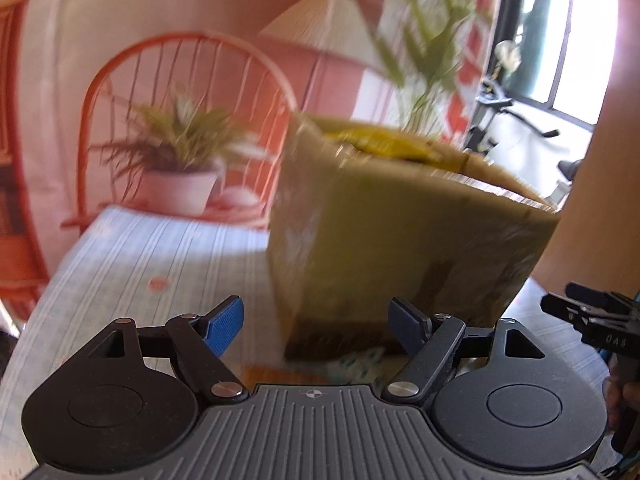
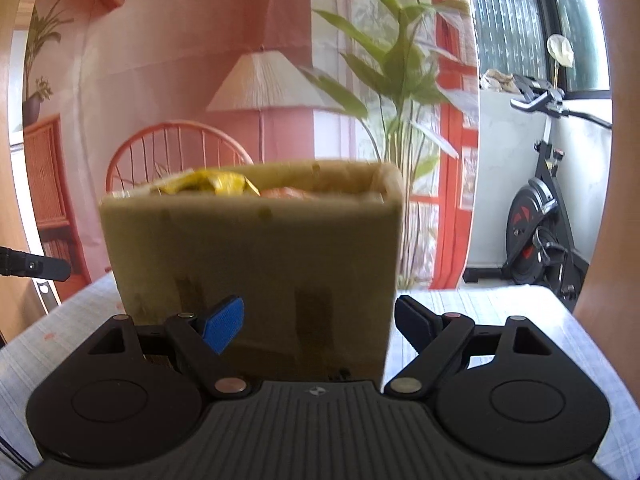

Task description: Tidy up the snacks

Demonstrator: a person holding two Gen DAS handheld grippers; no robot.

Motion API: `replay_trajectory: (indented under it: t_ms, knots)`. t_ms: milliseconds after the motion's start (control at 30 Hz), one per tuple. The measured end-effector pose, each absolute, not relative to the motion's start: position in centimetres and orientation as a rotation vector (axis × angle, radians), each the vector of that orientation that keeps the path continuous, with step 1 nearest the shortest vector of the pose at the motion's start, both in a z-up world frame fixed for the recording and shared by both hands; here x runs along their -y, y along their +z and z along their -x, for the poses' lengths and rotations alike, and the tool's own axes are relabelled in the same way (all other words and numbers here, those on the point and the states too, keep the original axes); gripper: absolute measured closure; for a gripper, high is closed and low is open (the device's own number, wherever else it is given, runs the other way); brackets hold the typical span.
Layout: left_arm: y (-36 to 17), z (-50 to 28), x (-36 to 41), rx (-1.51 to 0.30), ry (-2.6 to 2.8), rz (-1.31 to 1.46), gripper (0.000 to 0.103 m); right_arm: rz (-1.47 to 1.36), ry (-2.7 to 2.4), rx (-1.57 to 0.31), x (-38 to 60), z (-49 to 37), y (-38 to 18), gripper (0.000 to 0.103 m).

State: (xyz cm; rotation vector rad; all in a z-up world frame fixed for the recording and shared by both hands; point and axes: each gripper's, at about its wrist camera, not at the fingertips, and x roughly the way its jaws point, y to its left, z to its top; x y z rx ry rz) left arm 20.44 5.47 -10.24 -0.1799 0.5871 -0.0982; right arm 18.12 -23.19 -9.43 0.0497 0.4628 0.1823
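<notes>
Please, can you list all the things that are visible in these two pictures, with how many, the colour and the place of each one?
cardboard box: one, brown, on the table, close in front of both tools
snack packet: one, yellow, inside the box at its top
second snack packet: one, orange, inside the box beside the yellow one
tablecloth: one, pale blue striped, covering the table
printed backdrop: one, pink, showing a chair, lamp and plants, behind the table
exercise bike: one, black, right of the backdrop near the window
left tool: one, black with blue pads, open, nothing between them
right tool: one, black with blue pads, open, facing the box's side
</notes>
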Motion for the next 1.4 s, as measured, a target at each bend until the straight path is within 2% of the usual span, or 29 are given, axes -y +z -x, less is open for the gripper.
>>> replay_trajectory:
  t_ms: [200, 300, 467, 733, 1400]
  knots:
    - [-11.5, -20.1, -6.2, -0.618, -0.068, 0.185, 0.021, -0.052, 0.132, -0.561, 24.5, -18.6, -13.7, 0.020]
    - [-12.2, -20.3, -6.6, -0.648, -0.053, 0.195, 0.021, -0.079, 0.093, -0.608, 25.1, -19.0, -15.5, 0.031]
    - [-13.5, -20.6, -7.1, -0.696, -0.029, 0.207, 0.021, -0.084, 0.077, -0.679, 25.3, -19.6, -18.3, 0.036]
    - [-15.3, -21.0, -7.0, -0.769, -0.012, 0.201, 0.021, -0.081, 0.057, -0.713, 25.1, -19.3, -20.4, 0.057]
    - [-18.9, -23.5, -5.1, -0.849, -0.054, 0.099, 0.020, -0.053, 0.075, -0.709, 24.9, -19.7, -20.9, 0.060]
